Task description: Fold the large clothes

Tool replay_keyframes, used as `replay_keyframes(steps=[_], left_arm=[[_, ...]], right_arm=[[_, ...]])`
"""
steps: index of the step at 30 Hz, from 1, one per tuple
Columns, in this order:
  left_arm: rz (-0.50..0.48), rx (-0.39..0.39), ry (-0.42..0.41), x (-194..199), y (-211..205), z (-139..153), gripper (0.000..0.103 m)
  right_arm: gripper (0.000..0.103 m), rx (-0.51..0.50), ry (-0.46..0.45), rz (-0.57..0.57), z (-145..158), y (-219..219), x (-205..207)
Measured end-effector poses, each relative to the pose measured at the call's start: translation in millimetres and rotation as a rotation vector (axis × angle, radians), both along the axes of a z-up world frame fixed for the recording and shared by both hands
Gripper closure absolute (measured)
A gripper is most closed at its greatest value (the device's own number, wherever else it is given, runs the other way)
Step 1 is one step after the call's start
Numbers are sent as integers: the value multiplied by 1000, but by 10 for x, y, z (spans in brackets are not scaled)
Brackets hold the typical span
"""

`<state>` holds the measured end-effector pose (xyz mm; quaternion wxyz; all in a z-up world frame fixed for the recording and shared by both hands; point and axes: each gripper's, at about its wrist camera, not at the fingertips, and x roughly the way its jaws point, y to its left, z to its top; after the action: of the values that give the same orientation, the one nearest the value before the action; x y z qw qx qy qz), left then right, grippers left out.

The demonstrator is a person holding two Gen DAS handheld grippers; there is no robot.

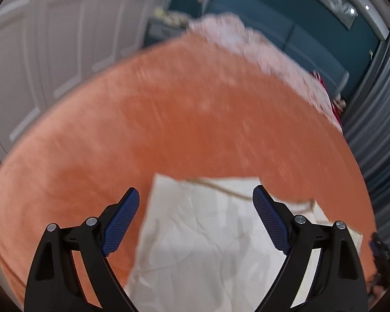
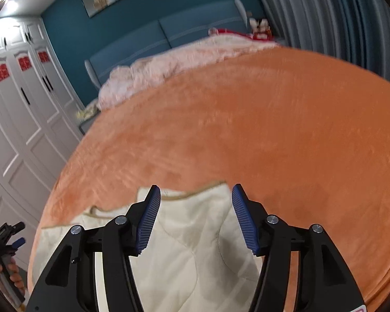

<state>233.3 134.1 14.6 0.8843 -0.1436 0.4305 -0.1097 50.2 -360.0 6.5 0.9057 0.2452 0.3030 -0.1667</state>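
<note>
A cream quilted garment (image 1: 202, 239) with tan trim lies flat on the orange blanket (image 1: 195, 119) of a bed. It also shows in the right wrist view (image 2: 195, 244). My left gripper (image 1: 196, 195) is open and empty, hovering above the garment's far edge. My right gripper (image 2: 196, 191) is open and empty, above the garment's far right part. The left gripper and the hand holding it show at the left edge of the right wrist view (image 2: 6, 236). Both views are motion blurred.
A pale pink crumpled blanket (image 2: 169, 65) lies at the head of the bed against a blue headboard (image 2: 148, 39). White wardrobe doors (image 2: 18, 104) stand to the left. Grey curtains (image 2: 338, 18) hang to the right. Red items (image 2: 257, 32) sit by the headboard.
</note>
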Motion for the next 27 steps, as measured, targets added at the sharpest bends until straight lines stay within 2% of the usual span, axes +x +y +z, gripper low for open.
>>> replay_keyframes(steps=[3, 5, 6, 7, 8, 9, 10, 11, 12, 13, 17, 20, 24, 27], left_arm=[[-39, 6, 81, 171, -125, -241, 17], [-62, 5, 93, 203, -186, -318, 18], [-72, 2, 99, 214, -214, -342, 22], [-82, -1, 105, 241, -249, -368, 35], [-86, 3, 113, 268, -274, -387, 42], [-80, 13, 117, 292, -263, -408, 52], [-73, 24, 113, 315, -269, -415, 64], [-73, 29, 114, 341, -281, -421, 71], [-72, 32, 115, 356, -273, -424, 83], [-65, 40, 108, 377, -274, -411, 90], [-37, 81, 55, 436, -303, -322, 94], [-20, 122, 56, 529, -367, -351, 94], [-12, 202, 97, 682, -498, -586, 93], [0, 211, 120, 742, -497, -790, 93]], right_arm=[[46, 27, 62, 26, -177, -36, 132], [45, 25, 95, 42, -279, -39, 206], [50, 27, 107, 55, -320, -40, 247], [63, 28, 110, 61, -335, -44, 269], [69, 29, 114, 67, -345, -41, 296], [82, 29, 116, 71, -347, -39, 319], [90, 31, 117, 75, -345, -39, 352], [91, 30, 111, 74, -333, -37, 381], [94, 23, 105, 72, -324, -35, 404], [95, 9, 99, 66, -301, -24, 425], [96, -18, 67, 31, -223, -52, 545], [96, -11, 88, 9, -305, -98, 659], [96, -8, 153, -4, -569, -130, 815], [96, 17, 172, -10, -732, -168, 856]])
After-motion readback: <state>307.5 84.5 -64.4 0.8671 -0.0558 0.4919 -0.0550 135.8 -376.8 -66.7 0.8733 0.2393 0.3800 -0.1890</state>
